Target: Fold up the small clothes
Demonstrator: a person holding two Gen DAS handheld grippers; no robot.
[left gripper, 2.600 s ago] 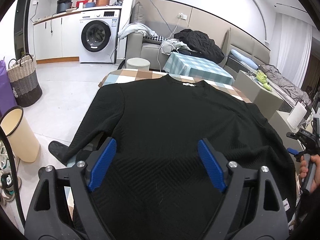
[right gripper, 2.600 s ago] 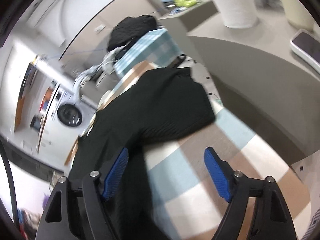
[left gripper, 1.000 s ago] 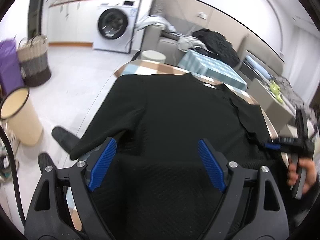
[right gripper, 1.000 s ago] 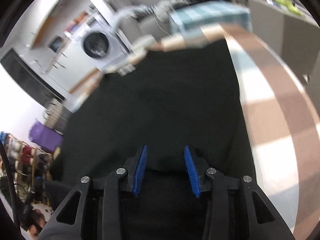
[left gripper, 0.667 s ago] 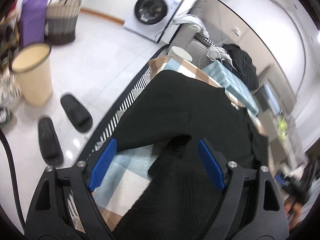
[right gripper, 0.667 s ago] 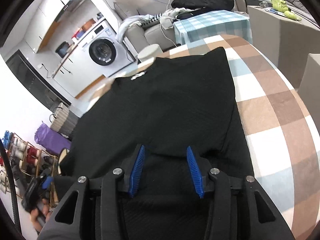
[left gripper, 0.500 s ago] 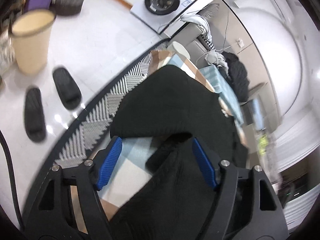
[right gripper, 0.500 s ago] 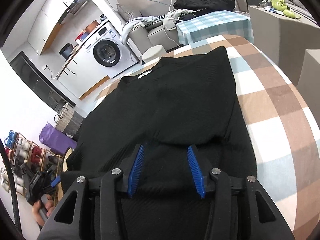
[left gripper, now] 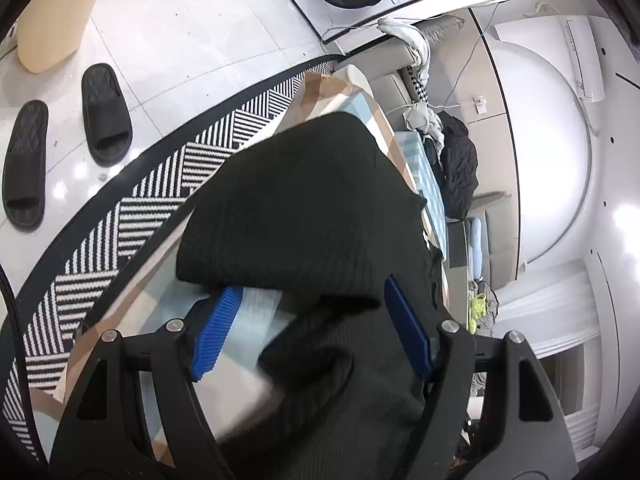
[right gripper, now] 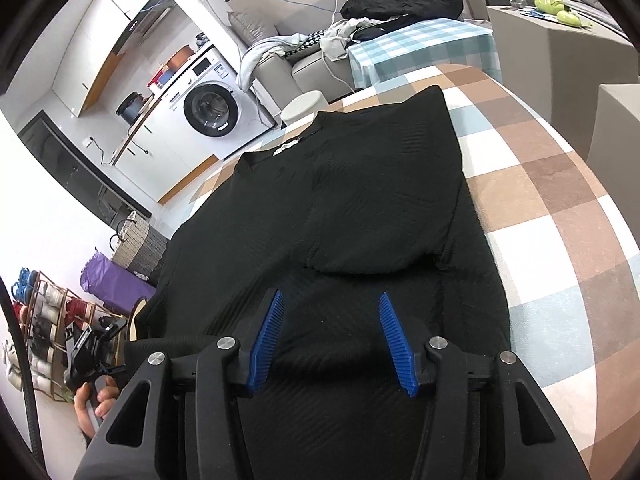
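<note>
Left tongs (left gripper: 312,328) agape — ribbed black sweater (right gripper: 360,200) | checked cloth (right gripper: 560,184)

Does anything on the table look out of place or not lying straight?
The black sweater lies mostly flat; its right sleeve is already folded over the body. Its left sleeve hangs off the checked tablecloth edge.

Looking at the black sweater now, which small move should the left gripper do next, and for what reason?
Probably close the left gripper on the left sleeve. Its jaws stand open around the sleeve's lower edge, which lies spread over the checked tablecloth. In the right wrist view the right sleeve is already folded onto the black sweater, so the left side remains.
</note>
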